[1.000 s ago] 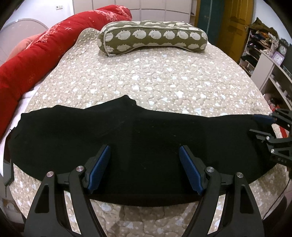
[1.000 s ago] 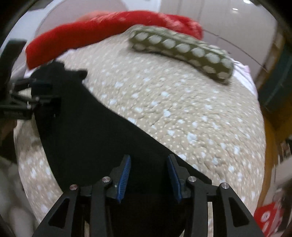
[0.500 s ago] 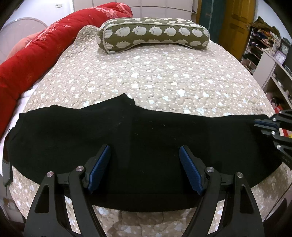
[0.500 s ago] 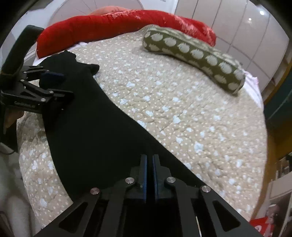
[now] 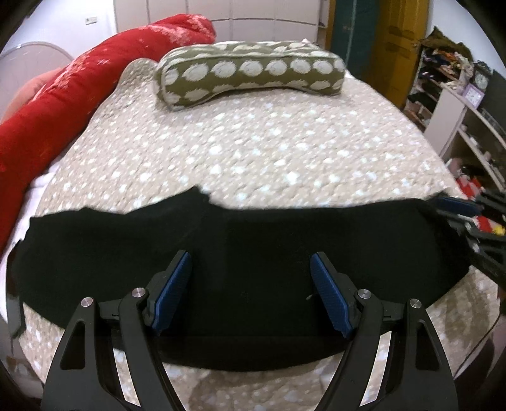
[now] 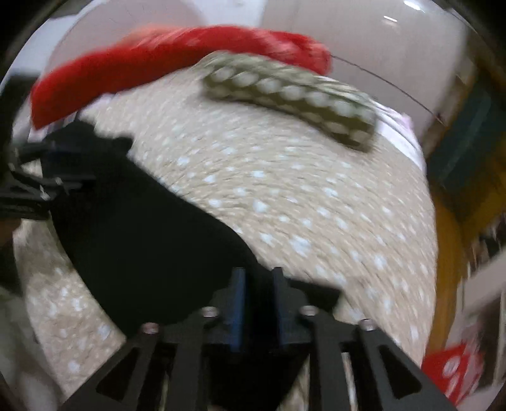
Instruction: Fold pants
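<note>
Black pants (image 5: pixel 253 253) lie flat across the near edge of the quilt (image 5: pixel 268 151), well short of the spotted bolster (image 5: pixel 249 76). Left gripper (image 5: pixel 251 291) hovers above them, jaws wide, holding nothing. Right gripper (image 6: pixel 256 303), blurred, seems pinched on the pants' end. Step: starting the lengthwise fold; next, carry that end across.

Setting: home bedroom. Work surface is a bed with a beige quilted bedspread (image 5: pixel 268 148) in a pale dot print. Olive bolster pillow (image 5: pixel 249 74) with white round motifs lies at the far end; a red duvet (image 5: pixel 79 95) is bunched along the left edge. White wardrobe doors (image 5: pixel 253 12) behind the bed, a yellow wooden door (image 5: pixel 398 41) to the right. Open shelving (image 5: pixel 455 104) holds household clutter (including a small clock). Right wrist view is blurred.
</note>
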The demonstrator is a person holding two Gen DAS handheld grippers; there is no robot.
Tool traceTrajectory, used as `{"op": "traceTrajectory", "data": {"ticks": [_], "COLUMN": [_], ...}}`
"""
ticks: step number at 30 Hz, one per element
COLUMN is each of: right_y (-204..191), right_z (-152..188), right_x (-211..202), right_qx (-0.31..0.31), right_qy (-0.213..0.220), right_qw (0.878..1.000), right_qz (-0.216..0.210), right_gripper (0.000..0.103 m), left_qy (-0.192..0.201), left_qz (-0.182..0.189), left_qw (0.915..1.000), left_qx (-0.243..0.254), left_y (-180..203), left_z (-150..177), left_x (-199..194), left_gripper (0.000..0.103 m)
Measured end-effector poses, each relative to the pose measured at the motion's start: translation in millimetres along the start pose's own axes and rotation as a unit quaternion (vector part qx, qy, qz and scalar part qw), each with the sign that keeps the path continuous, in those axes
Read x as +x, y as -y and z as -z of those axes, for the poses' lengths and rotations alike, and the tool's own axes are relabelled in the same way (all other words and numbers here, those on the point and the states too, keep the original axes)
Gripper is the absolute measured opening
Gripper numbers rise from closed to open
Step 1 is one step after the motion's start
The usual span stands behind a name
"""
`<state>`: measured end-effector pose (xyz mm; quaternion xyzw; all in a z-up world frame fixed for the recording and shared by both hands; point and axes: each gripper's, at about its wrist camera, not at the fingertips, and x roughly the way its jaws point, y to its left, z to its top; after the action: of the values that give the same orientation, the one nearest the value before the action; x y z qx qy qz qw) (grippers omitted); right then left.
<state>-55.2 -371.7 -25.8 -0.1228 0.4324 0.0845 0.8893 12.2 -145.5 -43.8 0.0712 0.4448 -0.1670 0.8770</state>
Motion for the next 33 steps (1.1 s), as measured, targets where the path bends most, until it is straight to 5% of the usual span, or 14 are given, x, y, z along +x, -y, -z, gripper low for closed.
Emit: {"op": "traceTrajectory", "data": {"ticks": [8,12,24,29,33], "right_y": [33.7,39.0,31.2,23.3,20.3], "right_z": [74.7,99.9,126.3,123.0,119.3], "right_x": [-29.7,-28.3,-28.3,-24.5,-17.8], "right_qx": [0.223,0.316,0.397,0.396,0.405], "right_qy": [-0.002,0.031,0.098,0.120,0.141], "right_qw": [0.975,0.947,0.905,0.903,0.897], "right_qz": [0.003,-0.047,-0.121,-0.117,-0.106], "right_gripper": [0.041,0.044,0.051,0.055,0.055], "left_qy": [-0.019,-0.046,-0.116,-0.117,-0.129], "left_qz": [0.062,0.106,0.184,0.189,0.214], "left_qw": [0.9961,0.9896,0.9633,0.9530,0.9482], "left_qx": [0.061,0.085,0.156,0.206,0.195], "left_y": [57.2,89.8,167.8,204.1,209.2], "left_z": [-25.7,-43.1,-72.5,-66.5,-67.8], "left_x": [16.9,31.9,78.7,80.5,89.3], "left_gripper": [0.078,0.078,0.078,0.078,0.078]}}
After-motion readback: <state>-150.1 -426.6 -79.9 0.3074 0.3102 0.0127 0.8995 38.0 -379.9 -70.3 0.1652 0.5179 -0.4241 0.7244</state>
